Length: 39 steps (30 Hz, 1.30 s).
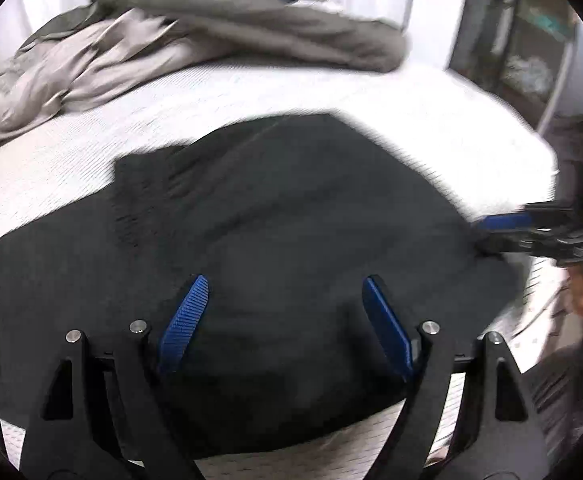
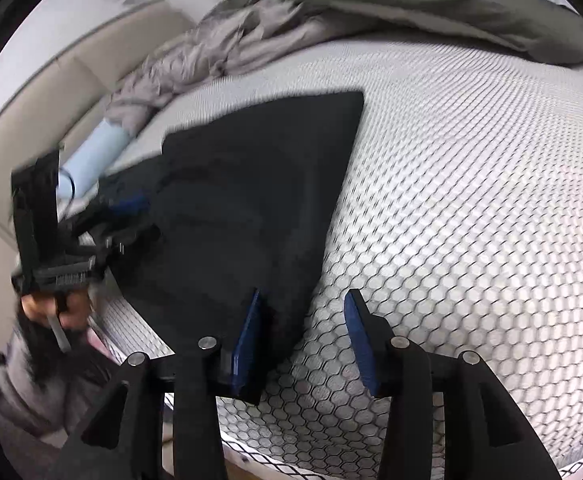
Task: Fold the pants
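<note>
White mattress point(image 2: 471, 200), black pants point(image 1: 271, 220), both hand-held grippers point(image 1: 285, 320) point(image 2: 303, 336) spread, blue tube point(image 2: 91, 156) only in right view.

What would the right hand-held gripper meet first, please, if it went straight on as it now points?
Probably the white honeycomb mattress just beyond the right hand-held gripper, beside the black pants' edge; depth is unclear.

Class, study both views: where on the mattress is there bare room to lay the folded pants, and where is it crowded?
Bare honeycomb mattress lies right of the black pants, below the grey bedding. A bare strip separates pants and bedding. It is crowded at the heaped bedding and near both hand-held grippers.
</note>
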Available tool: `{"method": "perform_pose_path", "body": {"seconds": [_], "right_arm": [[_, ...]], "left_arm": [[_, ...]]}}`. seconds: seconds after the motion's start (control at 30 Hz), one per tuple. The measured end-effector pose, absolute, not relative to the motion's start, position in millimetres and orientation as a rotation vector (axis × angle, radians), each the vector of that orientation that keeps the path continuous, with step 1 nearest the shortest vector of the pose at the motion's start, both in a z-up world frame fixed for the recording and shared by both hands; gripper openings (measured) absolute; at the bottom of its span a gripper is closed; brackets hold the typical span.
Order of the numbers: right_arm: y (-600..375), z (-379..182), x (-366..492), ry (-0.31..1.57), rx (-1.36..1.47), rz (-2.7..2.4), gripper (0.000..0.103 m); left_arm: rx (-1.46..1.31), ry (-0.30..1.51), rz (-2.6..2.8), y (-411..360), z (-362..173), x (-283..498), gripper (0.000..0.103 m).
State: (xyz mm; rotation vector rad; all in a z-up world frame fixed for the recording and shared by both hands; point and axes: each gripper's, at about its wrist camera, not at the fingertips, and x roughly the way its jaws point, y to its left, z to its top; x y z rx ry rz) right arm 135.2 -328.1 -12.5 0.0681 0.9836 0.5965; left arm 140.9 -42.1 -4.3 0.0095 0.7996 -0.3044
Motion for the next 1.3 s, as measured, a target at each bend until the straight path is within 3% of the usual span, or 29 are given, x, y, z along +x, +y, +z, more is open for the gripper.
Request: {"method": "perform_pose_path", "body": {"seconds": [0.13, 0.3, 0.63, 0.8, 0.9, 1.1, 1.3], "right_arm": [[-328, -4, 156, 0.938, 0.171, 0.551, 0.044], [-306, -29, 203, 1.071, 0.187, 0.594, 0.044], [-277, -37, 327, 1.077, 0.175, 0.550, 0.027], [-264, -28, 373, 1.015, 0.110, 0.413, 0.026], [-277, -16, 362, 1.010, 0.142, 0.385, 0.027], [-325, -6, 247, 0.959, 0.138, 0.360, 0.030], [-258, 9, 160, 0.820, -0.026, 0.467, 0.030]], "left_arm": [[0.071, 0.765, -0.385, -98, -4, 148, 0.078], [0.174, 0.870, -0.379, -149, -41, 160, 0.079], [0.136, 0.917, -0.436, -141, -40, 166, 0.079], [0.116, 0.921, -0.463, -138, -36, 169, 0.080], [0.078, 0.916, -0.496, -129, -28, 167, 0.080], [0.047, 0.823, -0.391, -71, 6, 154, 0.080], [0.006, 0.854, -0.263, -15, -11, 174, 0.079]]}}
